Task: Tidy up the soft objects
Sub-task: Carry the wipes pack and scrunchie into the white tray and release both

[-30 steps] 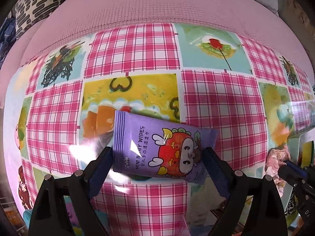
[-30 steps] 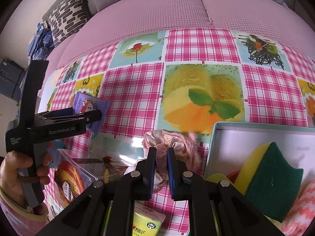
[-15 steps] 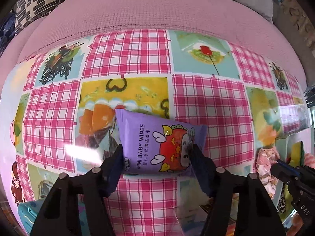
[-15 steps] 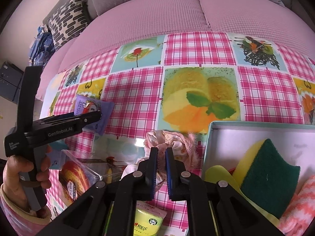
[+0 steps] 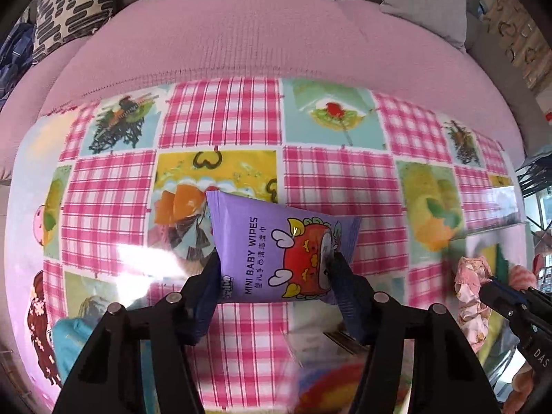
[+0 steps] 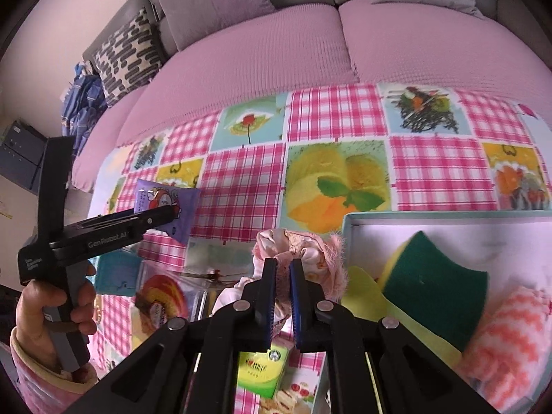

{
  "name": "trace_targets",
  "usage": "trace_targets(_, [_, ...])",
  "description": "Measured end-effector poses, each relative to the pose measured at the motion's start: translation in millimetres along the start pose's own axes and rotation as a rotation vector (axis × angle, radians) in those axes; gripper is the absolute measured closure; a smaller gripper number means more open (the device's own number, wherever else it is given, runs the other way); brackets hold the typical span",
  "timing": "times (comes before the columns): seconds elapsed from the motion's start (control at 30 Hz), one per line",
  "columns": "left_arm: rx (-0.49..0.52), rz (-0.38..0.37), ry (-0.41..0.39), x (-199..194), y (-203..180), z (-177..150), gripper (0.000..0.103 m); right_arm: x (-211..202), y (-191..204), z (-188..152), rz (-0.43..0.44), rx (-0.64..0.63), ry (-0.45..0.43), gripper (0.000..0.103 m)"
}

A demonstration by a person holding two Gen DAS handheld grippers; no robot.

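Observation:
A purple baby wipes pack (image 5: 276, 238) hangs above the checked tablecloth (image 5: 338, 186). My left gripper (image 5: 276, 262) grips it by its two short sides, and the jaws are still closing on it. The right wrist view shows the same pack (image 6: 162, 196) in the left gripper (image 6: 165, 212) at the far left. My right gripper (image 6: 283, 265) is shut on a pink frilly scrunchie (image 6: 303, 248), held just left of a pale teal box (image 6: 414, 214). The scrunchie (image 5: 471, 286) also appears at the right edge of the left wrist view.
The teal box holds a green-and-yellow sponge (image 6: 431, 276), a yellow cloth (image 6: 358, 289) and a pink striped cloth (image 6: 510, 327). A clear plastic box (image 6: 162, 293), a blue item (image 6: 115, 272) and a green packet (image 6: 262, 369) lie near the front. A pink sofa (image 6: 276, 51) stands behind the table.
The left jaws have closed onto the wipes pack and lifted it off the cloth. The right gripper has risen with the scrunchie, and the table looks farther away in both views.

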State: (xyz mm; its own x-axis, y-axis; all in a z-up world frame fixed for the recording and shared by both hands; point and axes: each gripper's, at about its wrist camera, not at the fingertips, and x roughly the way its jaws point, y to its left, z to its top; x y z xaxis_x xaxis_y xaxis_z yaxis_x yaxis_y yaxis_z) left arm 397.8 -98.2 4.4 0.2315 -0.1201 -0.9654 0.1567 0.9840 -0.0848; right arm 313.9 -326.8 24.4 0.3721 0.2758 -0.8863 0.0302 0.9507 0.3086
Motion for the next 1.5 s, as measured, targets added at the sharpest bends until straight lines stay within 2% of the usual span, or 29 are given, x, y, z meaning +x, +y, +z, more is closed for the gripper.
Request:
trace_targets(0.37, [0.079, -0.03, -0.119, -91, -47, -16, 0.04, -83, -29, -10, -0.028, 0.05, -0.104, 0.094])
trace_targets(0.67, [0.171, -0.06, -0.152, -111, -116, -26, 0.04, -138, -78, -27, -0.083, 0.121, -0.167, 0.094])
trace_targets(1.1, [0.302, -0.133, -0.085, -84, -207, -58, 0.04, -157, -160, -46, -0.184, 0.226, -0.187, 0.094])
trace_targets(1.5, [0.391, -0.156, -0.034, -47, -257, -84, 0.04, -140, -212, -53, -0.252, 0.317, -0.166, 0.094])
